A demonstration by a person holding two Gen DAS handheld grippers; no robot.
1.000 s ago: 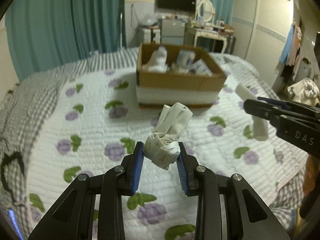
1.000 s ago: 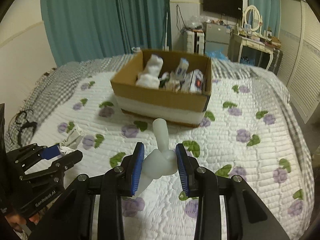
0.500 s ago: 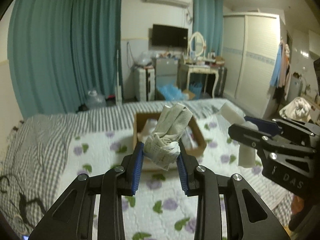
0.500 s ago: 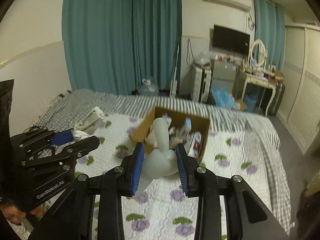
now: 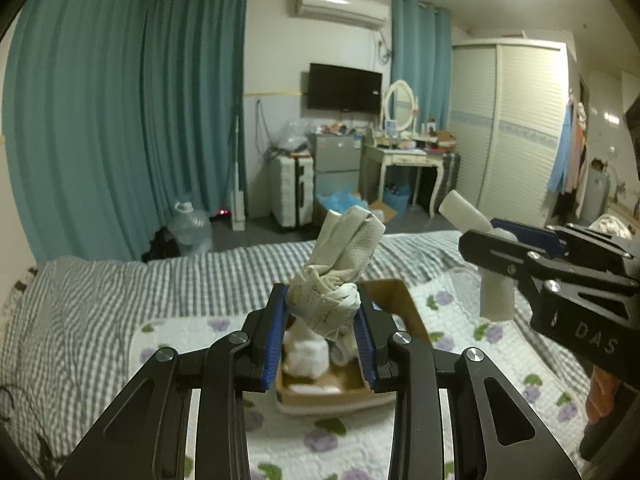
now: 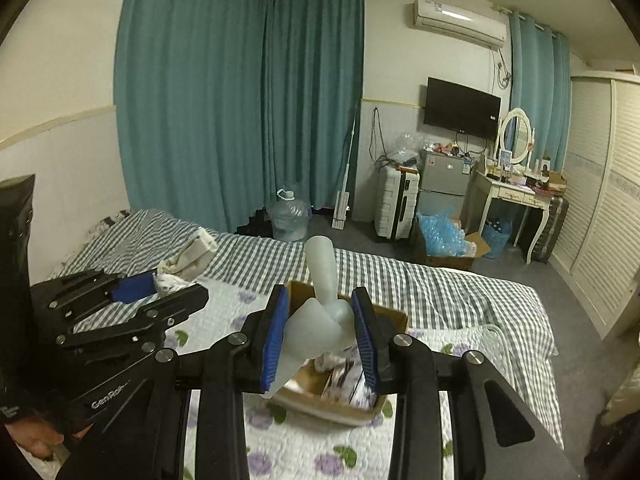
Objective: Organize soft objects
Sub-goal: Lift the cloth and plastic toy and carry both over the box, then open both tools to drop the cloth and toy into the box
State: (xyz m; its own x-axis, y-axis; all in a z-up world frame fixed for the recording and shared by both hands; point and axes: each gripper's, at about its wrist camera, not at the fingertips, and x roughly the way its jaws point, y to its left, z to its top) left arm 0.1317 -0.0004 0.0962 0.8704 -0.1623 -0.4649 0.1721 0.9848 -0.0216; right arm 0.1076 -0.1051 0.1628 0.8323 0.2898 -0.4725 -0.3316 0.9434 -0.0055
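Observation:
My left gripper [image 5: 322, 326] is shut on a rolled beige cloth bundle [image 5: 340, 272], held above the open cardboard box [image 5: 400, 300] on the bed. My right gripper [image 6: 320, 336] is shut on a pale white soft toy [image 6: 320, 304], also above the box [image 6: 396, 314]. The box holds several white soft items [image 5: 308, 354]. Each gripper shows in the other view: the right one with the toy [image 5: 496, 292] at right, the left one with the cloth [image 6: 188, 260] at left.
The bed [image 5: 120, 288] has a checked sheet and a white flowered quilt [image 6: 264, 460]. Beyond it are teal curtains [image 5: 120, 120], a water jug [image 5: 190, 228], a suitcase [image 5: 290, 190], a dressing table [image 5: 404, 160] and a wardrobe [image 5: 516, 128].
Both grippers have lifted and moved forward over the bed, still holding their objects. The box now lies directly below and behind the fingers in both views.

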